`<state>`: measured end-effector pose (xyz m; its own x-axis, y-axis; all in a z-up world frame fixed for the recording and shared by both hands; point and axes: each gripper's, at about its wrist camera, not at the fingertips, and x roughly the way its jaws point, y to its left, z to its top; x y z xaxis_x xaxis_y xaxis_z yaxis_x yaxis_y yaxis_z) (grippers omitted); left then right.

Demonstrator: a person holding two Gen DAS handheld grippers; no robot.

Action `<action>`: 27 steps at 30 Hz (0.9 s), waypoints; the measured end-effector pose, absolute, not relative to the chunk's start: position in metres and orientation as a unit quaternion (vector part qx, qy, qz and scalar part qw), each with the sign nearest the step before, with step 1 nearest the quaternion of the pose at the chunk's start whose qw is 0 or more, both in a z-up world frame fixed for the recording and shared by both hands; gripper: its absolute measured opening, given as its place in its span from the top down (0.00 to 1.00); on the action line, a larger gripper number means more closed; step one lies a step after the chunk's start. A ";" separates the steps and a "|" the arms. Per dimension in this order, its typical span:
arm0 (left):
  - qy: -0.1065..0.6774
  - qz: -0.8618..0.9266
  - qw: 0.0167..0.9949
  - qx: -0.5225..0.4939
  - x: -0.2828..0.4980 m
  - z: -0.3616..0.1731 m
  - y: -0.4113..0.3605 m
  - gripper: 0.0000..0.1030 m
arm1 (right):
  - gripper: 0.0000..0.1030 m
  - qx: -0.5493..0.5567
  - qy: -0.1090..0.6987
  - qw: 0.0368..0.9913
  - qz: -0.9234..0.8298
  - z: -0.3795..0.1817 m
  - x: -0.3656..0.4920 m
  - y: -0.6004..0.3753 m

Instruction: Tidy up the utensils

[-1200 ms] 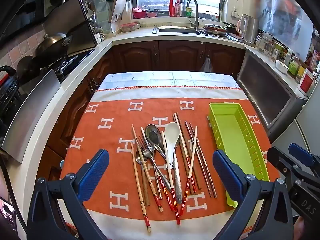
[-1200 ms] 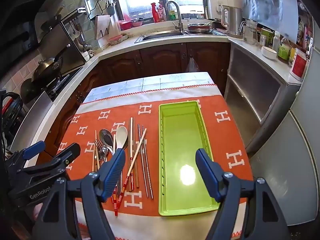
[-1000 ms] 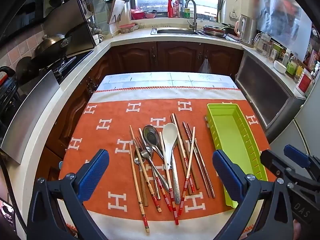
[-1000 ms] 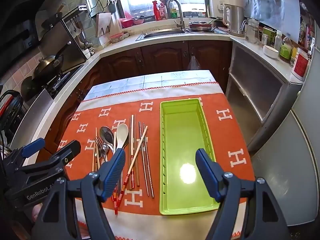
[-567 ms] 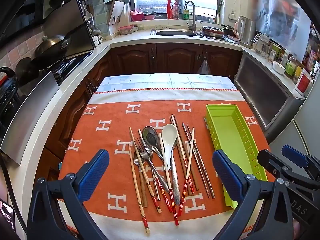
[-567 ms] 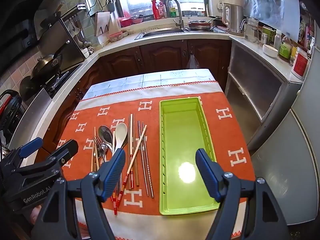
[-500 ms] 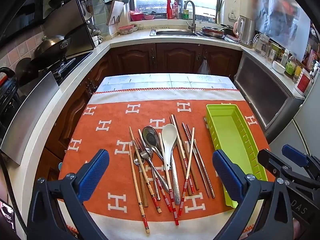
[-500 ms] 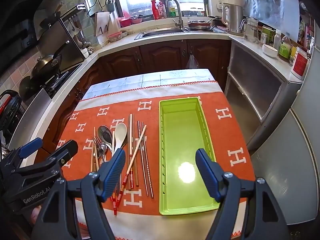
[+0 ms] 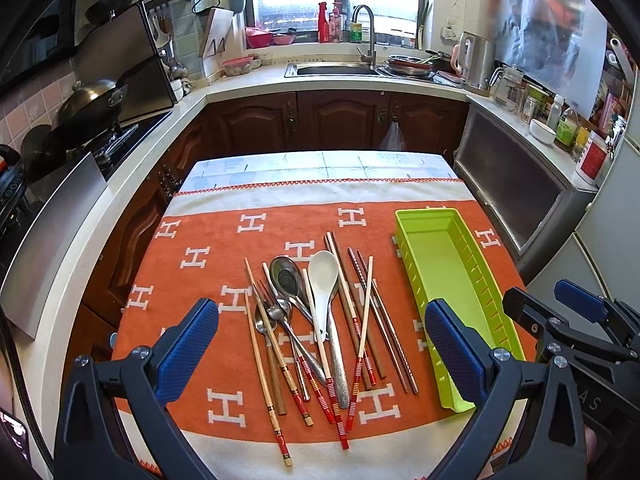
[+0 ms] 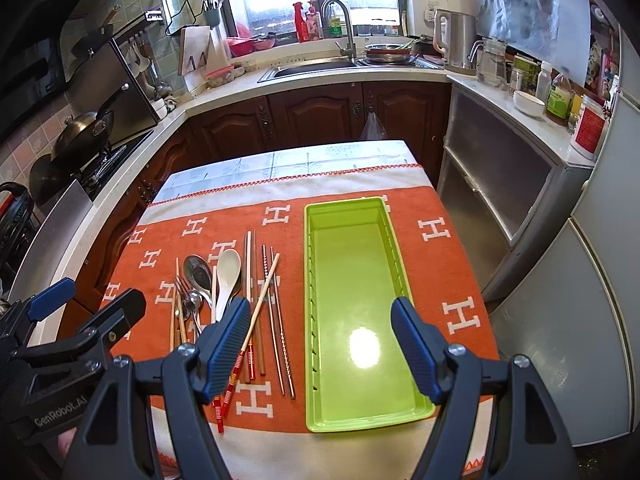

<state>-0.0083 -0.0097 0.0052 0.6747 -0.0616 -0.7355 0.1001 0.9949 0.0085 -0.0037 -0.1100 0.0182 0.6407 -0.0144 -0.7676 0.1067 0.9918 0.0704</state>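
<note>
Both tools, left tool [image 9: 322, 354] and right tool [image 10: 320, 344], are hovering wide and empty above the orange-clothed kitchen worktop [image 9: 208, 280]; only the right wrist view is showing the whole green tray [image 10: 394, 248].

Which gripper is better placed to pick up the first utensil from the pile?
Probably the left gripper: open, with the utensil pile between its fingers. The right gripper frames the empty green tray.

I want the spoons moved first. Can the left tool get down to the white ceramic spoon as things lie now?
Probably yes. The left tool is open above the pile, and the white ceramic spoon lies on top with nothing over its bowl. Its handle is crowded by the red-tipped wooden chopsticks, so a clean grip may be fiddly.
</note>
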 end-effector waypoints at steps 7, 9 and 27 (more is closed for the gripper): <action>0.401 -0.045 0.915 0.024 -0.009 0.006 -0.010 0.01 | 0.29 0.031 0.405 0.913 -0.045 0.024 -0.005 -0.105; 0.401 -0.045 0.915 0.024 -0.010 0.006 -0.010 0.01 | 0.29 0.029 0.403 0.913 -0.047 0.024 -0.005 -0.105; 0.407 -0.051 0.912 0.005 -0.007 0.008 -0.004 0.01 | 0.29 0.026 0.415 0.909 -0.045 0.021 -0.005 -0.102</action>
